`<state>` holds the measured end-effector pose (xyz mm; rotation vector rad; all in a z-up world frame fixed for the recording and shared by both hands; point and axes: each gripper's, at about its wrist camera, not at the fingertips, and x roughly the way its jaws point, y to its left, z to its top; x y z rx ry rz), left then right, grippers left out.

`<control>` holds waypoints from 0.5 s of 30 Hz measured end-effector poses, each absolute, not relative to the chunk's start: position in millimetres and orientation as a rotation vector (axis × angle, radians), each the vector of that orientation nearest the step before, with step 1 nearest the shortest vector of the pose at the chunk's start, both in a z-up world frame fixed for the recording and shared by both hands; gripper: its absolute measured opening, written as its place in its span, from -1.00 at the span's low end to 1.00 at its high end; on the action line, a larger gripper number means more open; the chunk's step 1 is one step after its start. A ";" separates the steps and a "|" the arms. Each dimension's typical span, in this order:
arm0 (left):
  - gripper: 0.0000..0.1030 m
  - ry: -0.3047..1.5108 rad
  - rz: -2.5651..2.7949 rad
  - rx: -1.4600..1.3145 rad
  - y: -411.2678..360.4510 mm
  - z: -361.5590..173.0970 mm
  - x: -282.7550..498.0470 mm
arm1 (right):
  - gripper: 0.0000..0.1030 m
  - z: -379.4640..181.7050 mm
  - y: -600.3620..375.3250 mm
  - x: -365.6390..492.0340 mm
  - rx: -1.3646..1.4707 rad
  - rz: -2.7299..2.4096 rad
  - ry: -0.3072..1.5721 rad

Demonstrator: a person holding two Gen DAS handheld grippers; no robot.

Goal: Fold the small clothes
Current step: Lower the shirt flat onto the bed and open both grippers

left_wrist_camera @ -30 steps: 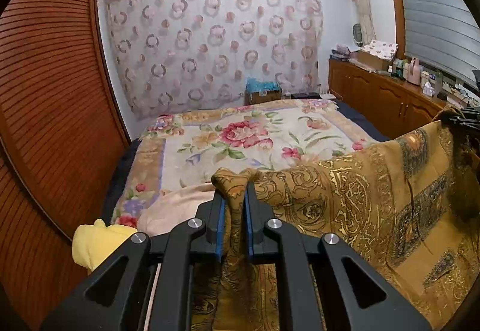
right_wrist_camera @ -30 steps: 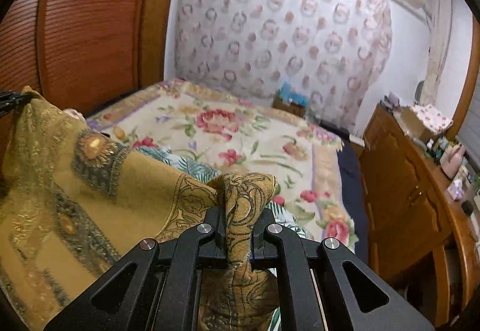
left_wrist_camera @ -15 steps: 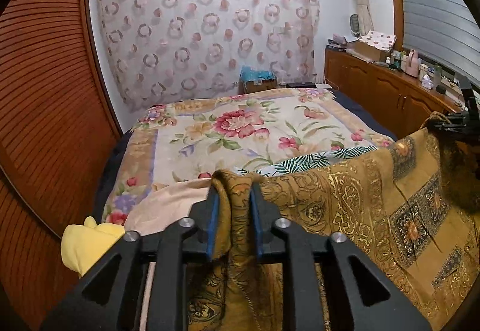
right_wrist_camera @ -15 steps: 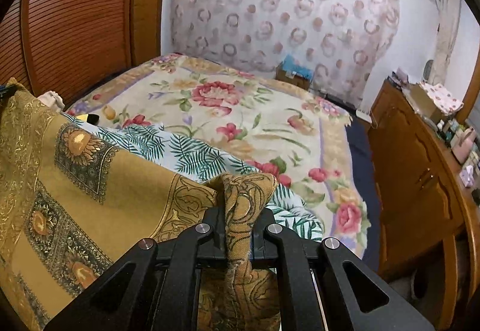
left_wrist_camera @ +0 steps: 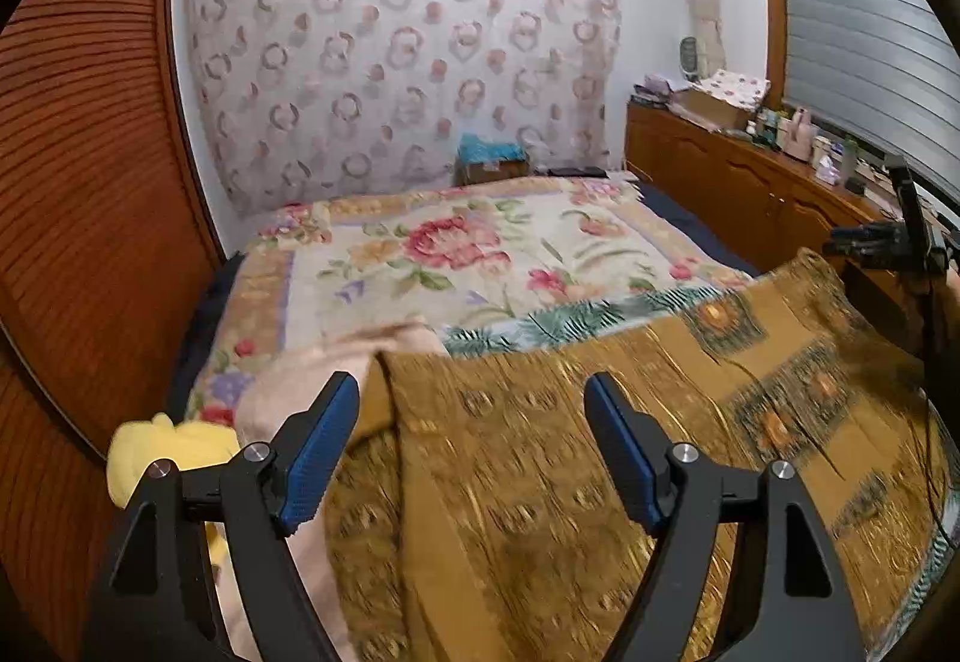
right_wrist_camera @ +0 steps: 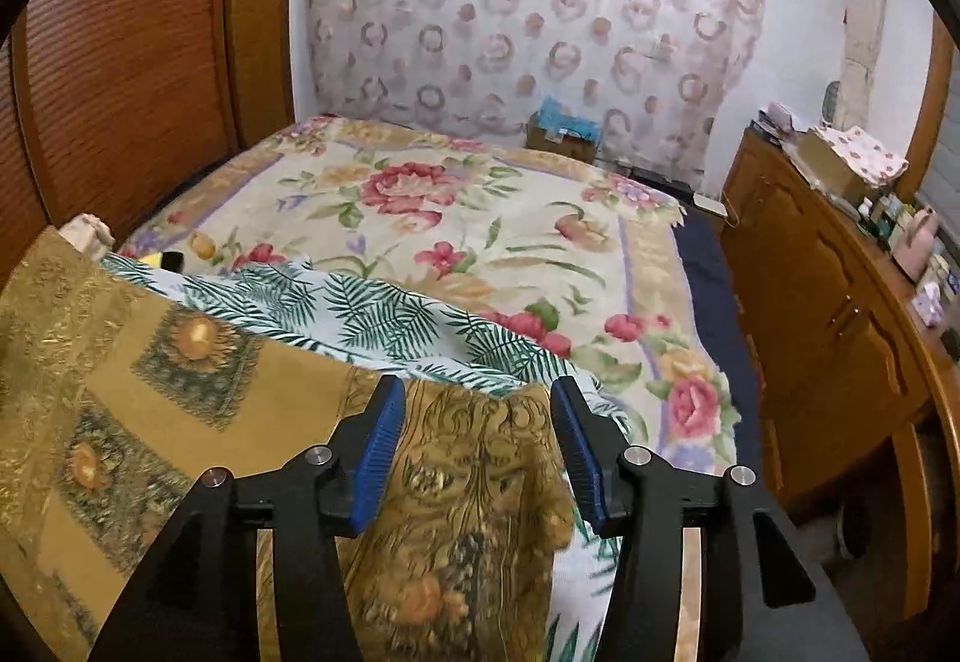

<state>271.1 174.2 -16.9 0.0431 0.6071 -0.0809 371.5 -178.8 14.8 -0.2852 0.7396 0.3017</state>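
A mustard-gold patterned cloth (left_wrist_camera: 660, 410) lies spread across the near end of the bed, blurred as it settles. My left gripper (left_wrist_camera: 471, 440) is opening, its blue pads (left_wrist_camera: 318, 458) apart, the cloth's left edge below and between them, untouched. In the right wrist view the same gold cloth (right_wrist_camera: 180, 404) drapes over a white palm-leaf garment (right_wrist_camera: 372, 314). My right gripper (right_wrist_camera: 477, 446) is opening too, with the cloth's bunched corner (right_wrist_camera: 474, 482) loose between its blue pads (right_wrist_camera: 576, 458). The right gripper's black tip (left_wrist_camera: 876, 242) shows at the far right of the left wrist view.
A floral bedspread (left_wrist_camera: 468, 254) covers the bed. A peach cloth (left_wrist_camera: 312, 374) and a yellow garment (left_wrist_camera: 174, 446) lie at the near left. A slatted wooden wardrobe (left_wrist_camera: 78, 182) runs along the left, a wooden dresser (right_wrist_camera: 840, 314) with clutter along the right.
Both grippers have let go of the gold cloth's corners and spread their jaws. The cloth has dropped from being held up and now lies lower, exposing more of the palm-leaf garment.
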 end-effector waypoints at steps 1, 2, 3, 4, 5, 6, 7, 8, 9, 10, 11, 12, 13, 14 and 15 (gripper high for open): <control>0.52 0.611 -0.080 0.046 171.2 -18.9 266.2 | 0.03 17.4 -180.4 364.2 -0.283 0.303 0.734; 0.52 0.615 -0.080 0.050 168.6 -20.3 262.4 | 0.04 20.4 -182.1 356.1 -0.281 0.306 0.728; 0.52 0.619 -0.084 0.046 166.2 -21.9 258.0 | 0.04 23.2 -184.0 347.1 -0.277 0.310 0.726; 0.52 0.623 -0.097 0.036 163.4 -23.5 253.1 | 0.04 25.7 -186.3 338.2 -0.271 0.313 0.723; 0.52 0.629 -0.110 0.024 160.5 -25.5 248.1 | 0.05 28.2 -189.0 328.7 -0.264 0.317 0.720; 0.52 0.634 -0.115 0.018 159.0 -28.3 244.1 | 0.05 31.4 -191.9 318.4 -0.258 0.319 0.716; 0.52 0.640 -0.117 0.013 155.6 -30.4 239.5 | 0.05 33.3 -195.1 309.6 -0.255 0.320 0.713; 0.52 0.645 -0.115 0.012 151.9 -32.6 234.8 | 0.06 36.4 -198.0 298.4 -0.252 0.320 0.709; 0.52 0.646 -0.115 0.013 150.1 -34.7 231.5 | 0.06 37.8 -200.9 290.3 -0.250 0.320 0.706; 0.52 0.647 -0.117 0.018 145.5 -37.3 225.7 | 0.06 39.5 -203.7 281.8 -0.247 0.320 0.702; 0.52 0.647 -0.121 0.022 143.8 -38.8 222.3 | 0.06 41.1 -206.7 272.5 -0.240 0.320 0.697; 0.52 0.647 -0.125 0.025 140.9 -40.9 217.8 | 0.06 42.0 -210.4 263.3 -0.229 0.320 0.693; 0.52 0.652 -0.129 0.026 138.2 -43.4 213.2 | 0.06 42.6 -214.0 255.1 -0.217 0.319 0.691; 0.52 0.659 -0.132 0.023 136.7 -45.8 209.6 | 0.06 42.7 -217.6 246.8 -0.206 0.315 0.691; 0.52 0.667 -0.137 0.018 135.7 -48.2 206.0 | 0.06 42.4 -220.1 238.7 -0.196 0.311 0.694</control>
